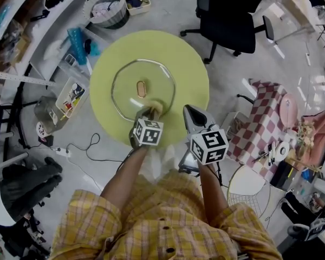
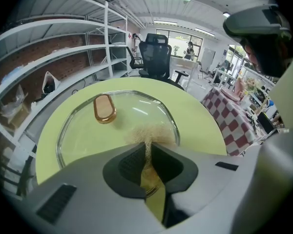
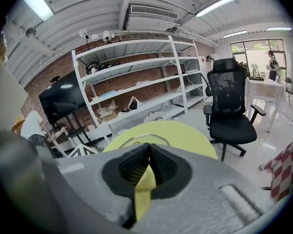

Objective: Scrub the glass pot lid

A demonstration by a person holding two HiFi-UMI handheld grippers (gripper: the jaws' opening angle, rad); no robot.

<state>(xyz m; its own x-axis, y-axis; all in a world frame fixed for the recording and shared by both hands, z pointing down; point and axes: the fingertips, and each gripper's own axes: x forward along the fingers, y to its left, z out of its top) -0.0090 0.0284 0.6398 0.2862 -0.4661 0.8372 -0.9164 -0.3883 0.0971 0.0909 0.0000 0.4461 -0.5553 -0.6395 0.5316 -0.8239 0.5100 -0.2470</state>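
The glass pot lid (image 1: pixel 124 85) is lying flat on the round yellow-green table (image 1: pixel 189 64), knob (image 1: pixel 142 88) up. The left gripper (image 1: pixel 150 111) is pinching a tan fibrous scrubber (image 2: pixel 149 133) and pressing it onto the lid's near rim. The right gripper (image 3: pixel 147 152) is hovering just beside it, jaws closed on nothing. Scrubbing is looking under way at this one edge, and most of the glass is probably waiting, though no dirt or suds are showing either way.
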